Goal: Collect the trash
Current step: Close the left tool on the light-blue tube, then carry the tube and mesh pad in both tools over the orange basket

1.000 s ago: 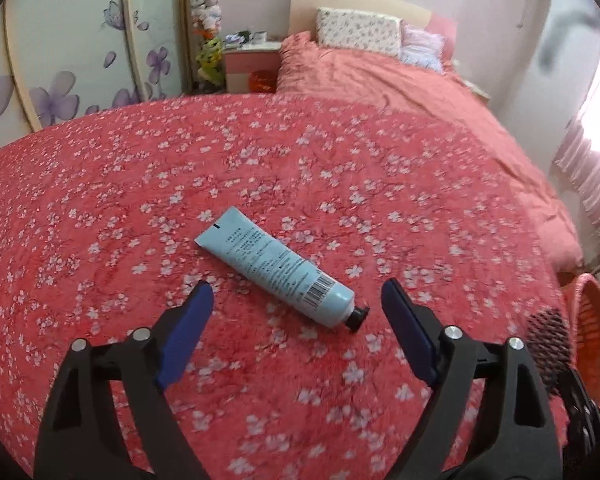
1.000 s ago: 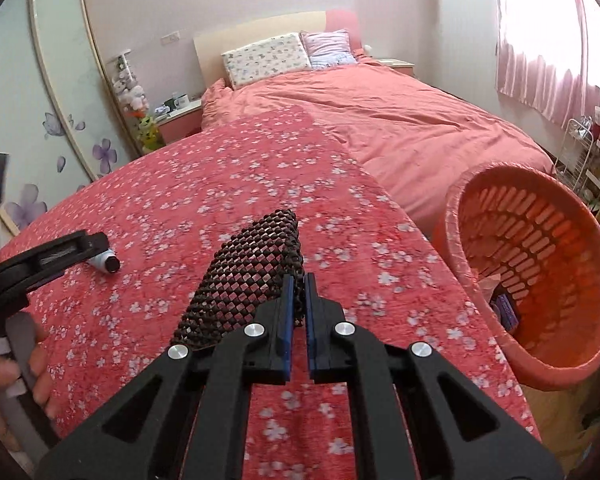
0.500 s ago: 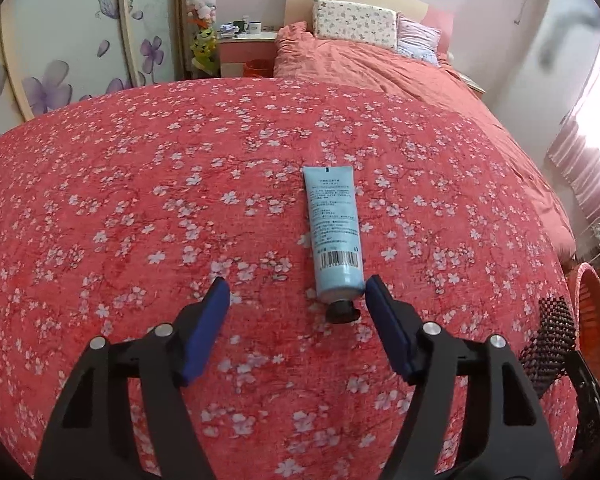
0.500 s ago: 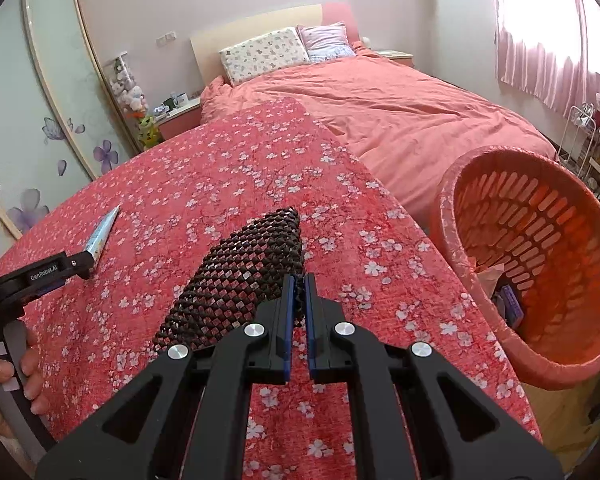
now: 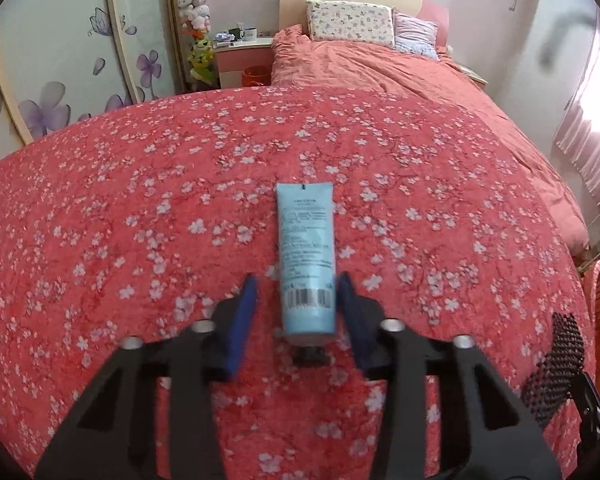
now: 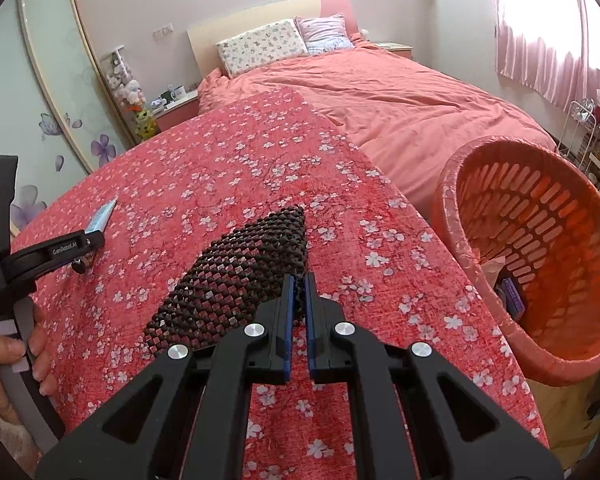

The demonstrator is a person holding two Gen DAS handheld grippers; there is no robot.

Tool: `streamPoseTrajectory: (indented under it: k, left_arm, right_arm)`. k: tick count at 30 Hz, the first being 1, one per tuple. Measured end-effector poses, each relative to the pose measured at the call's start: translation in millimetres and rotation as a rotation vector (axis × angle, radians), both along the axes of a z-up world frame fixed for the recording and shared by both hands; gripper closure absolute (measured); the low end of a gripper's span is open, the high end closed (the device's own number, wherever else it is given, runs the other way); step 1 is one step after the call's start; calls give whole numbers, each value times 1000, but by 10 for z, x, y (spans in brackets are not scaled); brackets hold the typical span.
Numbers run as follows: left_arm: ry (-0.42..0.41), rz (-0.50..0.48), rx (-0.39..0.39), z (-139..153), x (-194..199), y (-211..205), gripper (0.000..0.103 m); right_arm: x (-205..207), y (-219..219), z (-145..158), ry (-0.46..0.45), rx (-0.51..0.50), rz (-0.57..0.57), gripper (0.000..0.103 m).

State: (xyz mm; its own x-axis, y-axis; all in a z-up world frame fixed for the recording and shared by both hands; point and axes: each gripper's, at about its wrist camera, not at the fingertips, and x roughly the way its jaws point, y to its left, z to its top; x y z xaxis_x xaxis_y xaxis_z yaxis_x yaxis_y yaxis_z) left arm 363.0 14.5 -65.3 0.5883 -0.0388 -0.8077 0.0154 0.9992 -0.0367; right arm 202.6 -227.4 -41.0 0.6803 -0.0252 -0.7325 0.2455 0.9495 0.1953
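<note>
Flat on floral cloth (image 5: 140, 208), pale-blue tube (image 5: 307, 256), barcode, black cap.

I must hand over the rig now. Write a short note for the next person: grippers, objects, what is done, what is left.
Left gripper: open, fingers on either side of the blue tube, not clamped.
Right gripper: shut on the black mesh piece.
Orange basket: beside the table, some trash inside.
Done: mesh gripped.
Left: grip the tube, drop both in the basket.
</note>
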Motion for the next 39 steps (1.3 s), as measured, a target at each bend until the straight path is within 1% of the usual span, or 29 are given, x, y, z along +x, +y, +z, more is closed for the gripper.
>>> streamPoseTrajectory:
  k: [1,4,6,9,12,16,18,19,21,27,32,36,39]
  left_arm:
    - [2,1,3,6,2,24,75]
    - [5,-15,1,20,-42,127,75]
    - [0,-30,9,18,-160,232,75]
    - [-6,-45,0,9,-338,407,75]
    - [-6,-43,-7,0,-408,512,75]
    - [-4,-29,-6,-7,-364,521,69]
    - [-9,-26,10,-11,-327,496,71]
    - [-15,-26,26,-14,-320,486,74]
    - [-39,-32,44,-31,-334,476,74]
    - [-39,-23,29,-38,-319,463,74]
    - [-40,-6,-5,-49,-337,515,73]
    - [-39,-7,7,-52,-343,509,73]
    - [-40,-6,-2,-50,-348,512,73]
  right_arm:
    - [2,-1,-2,1,1,0,98]
    - [-9,-14,-8,2,6,-1,98]
    - [-9,-24,-9,1,10,-1,98]
    - [-10,-29,-12,2,11,0,98]
    - [-10,-27,-14,2,9,0,98]
    - [-3,-19,-10,7,0,1,98]
    - [2,-18,-12,9,-3,1,98]
    - [3,-6,-11,10,-4,1,98]
    - [3,-5,-11,11,-4,1,97]
    - [7,1,-9,12,-5,1,97]
    - [6,-39,-33,14,3,-2,97]
    - [-1,11,-13,3,-16,17,97]
    - [20,66,-6,3,-25,39,97]
